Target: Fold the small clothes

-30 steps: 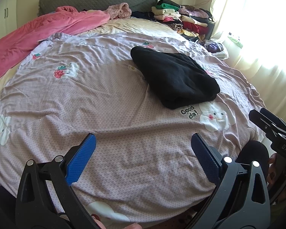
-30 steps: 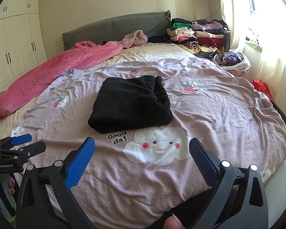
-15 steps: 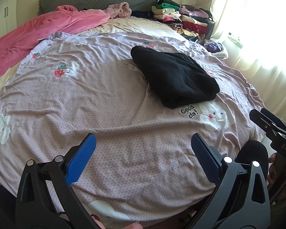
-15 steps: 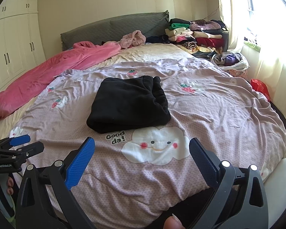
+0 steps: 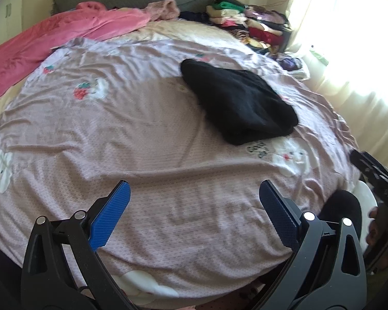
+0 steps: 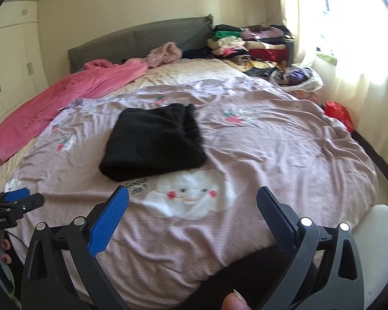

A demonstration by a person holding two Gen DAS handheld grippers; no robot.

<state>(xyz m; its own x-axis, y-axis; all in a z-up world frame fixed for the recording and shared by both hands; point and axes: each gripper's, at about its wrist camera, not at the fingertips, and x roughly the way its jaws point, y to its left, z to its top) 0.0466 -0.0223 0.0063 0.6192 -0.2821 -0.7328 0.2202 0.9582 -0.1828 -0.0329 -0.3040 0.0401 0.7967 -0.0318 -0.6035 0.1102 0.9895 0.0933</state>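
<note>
Bedding fills both views: a lilac quilt [image 6: 284, 149] printed with clouds and strawberries is spread over the bed, with a pink blanket [image 6: 51, 106] bunched along its far left side and a stack of folded clothes [image 6: 248, 44] piled by the headboard near the window. On the quilt, just behind the smiling cloud print [image 6: 188, 196], a black garment [image 6: 152, 142] is lying doubled over, its rounded fold turned toward the near edge of the bed; both views are smeared by motion, so it cannot be told for certain how many layers are in it. No pinch is being made anywhere. The left gripper [image 5: 194, 206] is held low over the near hem of the quilt, well short of the garment and to its left, with its blue pads spread wide and nothing between them. The right gripper [image 6: 192, 206] is held above the cloud print, nearer to the garment, its jaws likewise spread and empty. By the look of it the fold is nearly finished or complete; if another fold is wanted, the two near corners should be taken together, lifted evenly and laid squarely over the far edge, so that the thick fabric is not dragged across the quilt.
</note>
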